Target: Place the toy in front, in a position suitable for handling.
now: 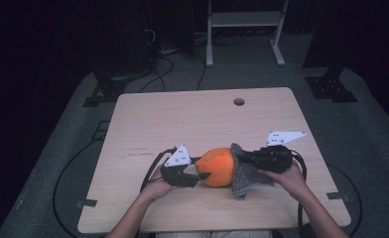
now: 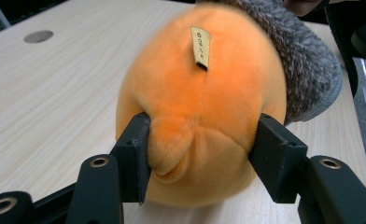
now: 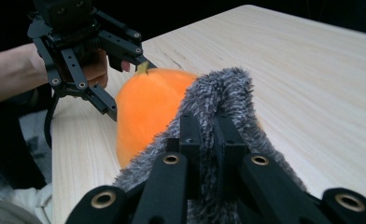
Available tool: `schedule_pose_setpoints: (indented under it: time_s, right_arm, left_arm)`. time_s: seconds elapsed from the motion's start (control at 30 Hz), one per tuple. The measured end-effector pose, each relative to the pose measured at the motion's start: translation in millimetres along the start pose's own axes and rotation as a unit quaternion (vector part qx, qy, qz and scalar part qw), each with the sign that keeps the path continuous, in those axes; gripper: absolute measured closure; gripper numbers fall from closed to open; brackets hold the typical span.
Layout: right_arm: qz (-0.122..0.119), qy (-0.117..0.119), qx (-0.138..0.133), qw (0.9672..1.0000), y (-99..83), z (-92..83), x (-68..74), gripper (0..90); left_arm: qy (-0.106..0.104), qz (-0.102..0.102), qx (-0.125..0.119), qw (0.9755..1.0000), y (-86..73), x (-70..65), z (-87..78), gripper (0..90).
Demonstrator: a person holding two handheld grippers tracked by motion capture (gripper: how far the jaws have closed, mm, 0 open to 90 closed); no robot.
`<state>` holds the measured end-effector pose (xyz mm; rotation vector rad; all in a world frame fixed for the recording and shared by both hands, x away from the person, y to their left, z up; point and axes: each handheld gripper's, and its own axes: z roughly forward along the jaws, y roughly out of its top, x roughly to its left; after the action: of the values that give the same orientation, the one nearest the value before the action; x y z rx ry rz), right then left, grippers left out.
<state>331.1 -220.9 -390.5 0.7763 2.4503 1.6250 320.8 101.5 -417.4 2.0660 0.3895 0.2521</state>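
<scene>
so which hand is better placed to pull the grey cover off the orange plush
Right. The right gripper is already shut on the grey fuzzy cover, while the left gripper pinches the orange plush from the other side, steadying it.

plush toy [image 1: 217,166] on table [image 1: 182,119], between hand-held grippers

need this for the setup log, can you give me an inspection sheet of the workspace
surface: light wood table with a round hole
job's things: orange plush toy with a grey fuzzy part, lying on the table
clutter: nothing seen
grippers: left hand-held gripper squeezes the orange body; right hand-held gripper pinches the grey fuzz
cables: black leads trail from both tools; more lie on the floor
surroundings: grey carpet, white frame legs, dark room
</scene>
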Motion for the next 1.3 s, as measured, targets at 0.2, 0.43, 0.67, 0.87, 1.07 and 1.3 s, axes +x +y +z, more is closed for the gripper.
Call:
schedule_pose_setpoints:
  time_s: [0.2,0.43,0.67,0.87,1.07,1.3]
  right_arm:
    - [0.015,0.014,-0.017,0.9996,-6.2,-6.7,0.9,83.5]
    - [-0.041,0.032,-0.006,0.9986,26.8,3.8,31.7,83.4]
    - [-0.044,0.014,0.039,0.9982,21.2,32.0,26.4,83.5]
    - [-0.020,-0.008,0.025,0.9994,4.4,16.8,11.7,83.5]
    - [0.016,-0.032,0.017,0.9992,-20.0,-0.8,-3.2,83.5]
    - [0.037,-0.048,0.022,0.9979,-36.3,-7.1,-11.7,83.4]
  left_arm:
    - [-0.005,0.002,0.002,1.0000,1.3,-0.8,2.0,43.8]
    - [-0.015,0.026,0.002,0.9995,11.5,-11.9,11.1,43.6]
    - [-0.006,0.034,0.015,0.9993,6.4,-13.7,14.1,43.4]
    - [-0.010,0.027,0.011,0.9995,4.6,-11.1,15.1,43.2]
    - [-0.010,0.017,0.005,0.9998,3.4,-9.6,16.1,42.7]
    - [-0.006,0.011,-0.001,0.9999,2.4,-7.8,15.3,42.2]
